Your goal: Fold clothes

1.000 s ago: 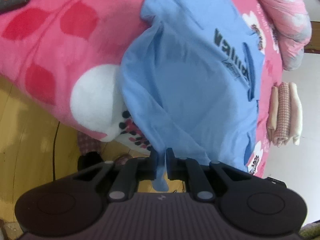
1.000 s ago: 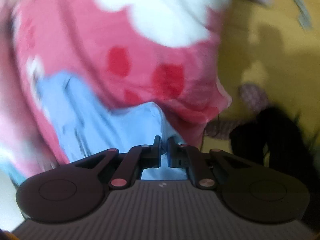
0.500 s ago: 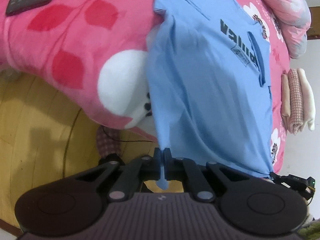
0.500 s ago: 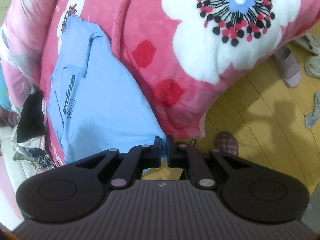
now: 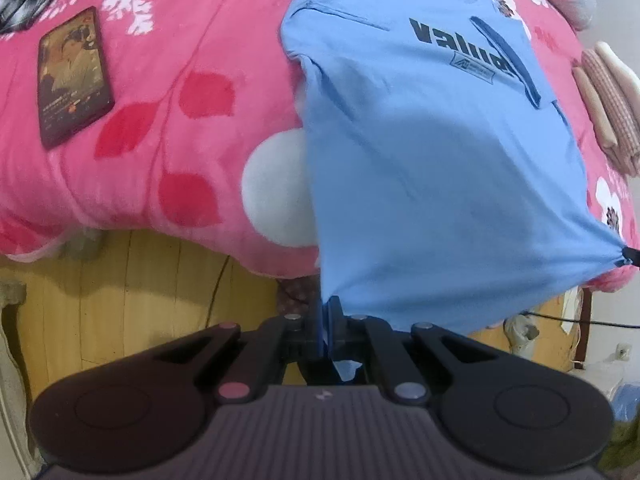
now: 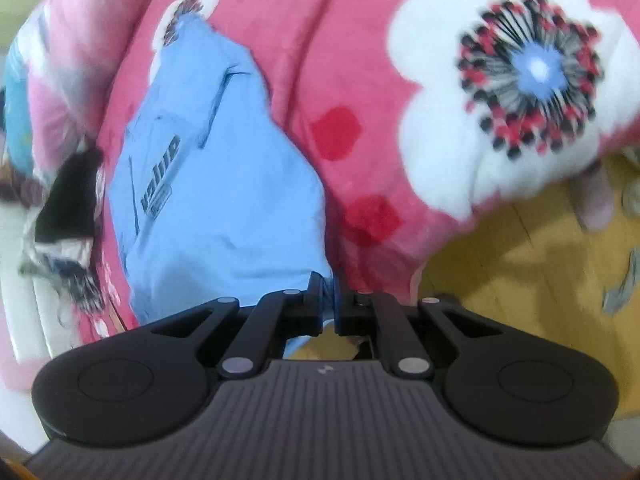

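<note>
With my left gripper and right gripper each clamped tight on a hem corner of the light blue cotton T-shirt, I feared the thin cloth might slip from either pinch and sag off the pink floral fleece blanket.

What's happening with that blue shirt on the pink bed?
A person is folding clothes with a pair of hand-held tongs. The left tongs and the right tongs are each shut on a bottom corner of the blue T-shirt, holding its hem off the pink flowered blanket while its upper part lies on the bed. A phone lies beside it, and some folded cloths on the other side.
</note>
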Tool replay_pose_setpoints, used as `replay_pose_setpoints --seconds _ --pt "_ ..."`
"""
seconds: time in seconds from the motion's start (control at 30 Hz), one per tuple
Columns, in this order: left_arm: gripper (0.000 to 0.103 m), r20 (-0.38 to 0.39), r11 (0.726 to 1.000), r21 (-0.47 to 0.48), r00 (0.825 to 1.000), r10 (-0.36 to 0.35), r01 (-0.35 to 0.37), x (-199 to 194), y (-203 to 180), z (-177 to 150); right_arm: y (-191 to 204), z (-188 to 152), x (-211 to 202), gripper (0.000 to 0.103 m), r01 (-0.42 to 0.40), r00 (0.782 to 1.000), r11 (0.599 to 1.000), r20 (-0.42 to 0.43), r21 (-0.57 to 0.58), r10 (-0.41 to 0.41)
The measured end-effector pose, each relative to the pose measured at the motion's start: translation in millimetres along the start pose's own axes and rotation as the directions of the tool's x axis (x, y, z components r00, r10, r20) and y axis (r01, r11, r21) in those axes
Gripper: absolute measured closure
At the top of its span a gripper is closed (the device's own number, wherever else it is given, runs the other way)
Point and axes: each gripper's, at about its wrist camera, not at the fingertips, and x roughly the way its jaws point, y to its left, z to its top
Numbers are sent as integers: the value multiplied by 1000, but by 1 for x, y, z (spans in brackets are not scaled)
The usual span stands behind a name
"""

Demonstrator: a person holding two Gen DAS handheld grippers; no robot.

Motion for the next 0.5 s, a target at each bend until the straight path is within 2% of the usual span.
replay_pose_setpoints --seconds 0.07,0.27,0.4,0.5 --pt "101 -6 999 -42 1000 -10 10 -1 2 0 -6 1 1 100 7 1000 999 -12 38 -6" --pt "101 76 985 -153 995 -65 76 -33 0 13 5 11 -18 100 -118 992 992 51 33 117" --pt "101 159 969 -205 982 -106 137 -62 -2 33 14 28 -31 100 -205 975 978 92 32 201" --pt "101 224 950 -245 965 -138 193 -78 -3 50 23 46 -36 100 -269 956 963 127 26 264"
